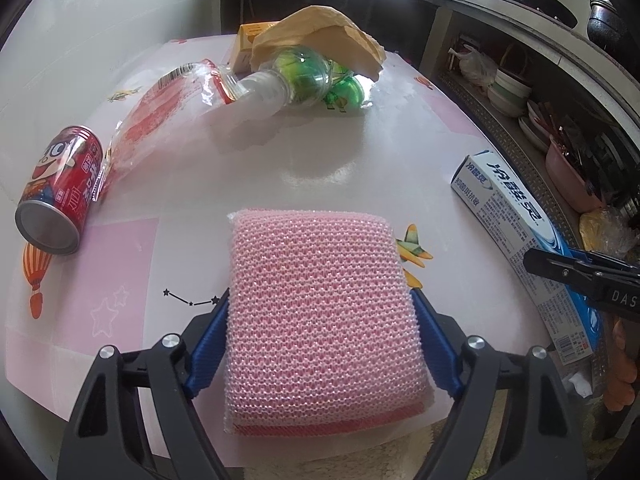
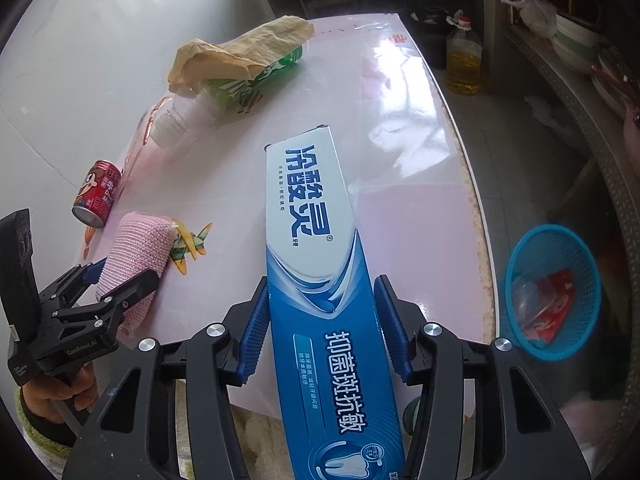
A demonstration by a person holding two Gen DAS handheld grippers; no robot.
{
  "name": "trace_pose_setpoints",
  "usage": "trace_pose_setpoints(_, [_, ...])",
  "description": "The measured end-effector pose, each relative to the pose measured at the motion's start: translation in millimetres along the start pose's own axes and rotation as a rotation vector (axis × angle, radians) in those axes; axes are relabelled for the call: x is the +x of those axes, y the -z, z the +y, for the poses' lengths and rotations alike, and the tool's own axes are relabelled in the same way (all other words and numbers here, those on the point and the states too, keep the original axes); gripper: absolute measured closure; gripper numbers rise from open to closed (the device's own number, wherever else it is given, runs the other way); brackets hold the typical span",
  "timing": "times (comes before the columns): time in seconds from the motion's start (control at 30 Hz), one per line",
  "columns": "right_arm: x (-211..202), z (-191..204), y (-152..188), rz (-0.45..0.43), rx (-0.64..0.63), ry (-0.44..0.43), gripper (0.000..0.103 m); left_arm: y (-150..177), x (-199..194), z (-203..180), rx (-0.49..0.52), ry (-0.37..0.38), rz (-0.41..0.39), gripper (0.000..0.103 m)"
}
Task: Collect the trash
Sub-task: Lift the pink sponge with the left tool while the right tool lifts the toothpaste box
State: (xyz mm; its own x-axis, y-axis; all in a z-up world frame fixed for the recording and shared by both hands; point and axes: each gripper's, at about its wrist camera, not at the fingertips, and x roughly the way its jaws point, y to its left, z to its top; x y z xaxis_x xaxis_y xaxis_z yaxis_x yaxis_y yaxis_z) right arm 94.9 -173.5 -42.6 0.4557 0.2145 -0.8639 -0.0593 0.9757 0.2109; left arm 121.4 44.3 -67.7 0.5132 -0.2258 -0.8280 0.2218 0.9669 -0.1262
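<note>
Left tool [image 1: 322,322] grips sponge [image 1: 320,304] between pads.

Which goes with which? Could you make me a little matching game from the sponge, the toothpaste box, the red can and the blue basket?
1 pink sponge
2 toothpaste box
3 red can
4 blue basket

a on the floor beside the table
b between the left gripper fingers
c lying on its side
d between the right gripper fingers

Pairs: 1-b, 2-d, 3-c, 4-a
</note>
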Motion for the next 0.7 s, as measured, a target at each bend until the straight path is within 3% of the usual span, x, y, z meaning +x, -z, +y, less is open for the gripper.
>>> trace_pose_setpoints(0.7, [-18, -7, 0, -0.047, 0.039, -0.056, 0.057, 0, -22, 5, -0.030, 0.031, -0.072, 0.022])
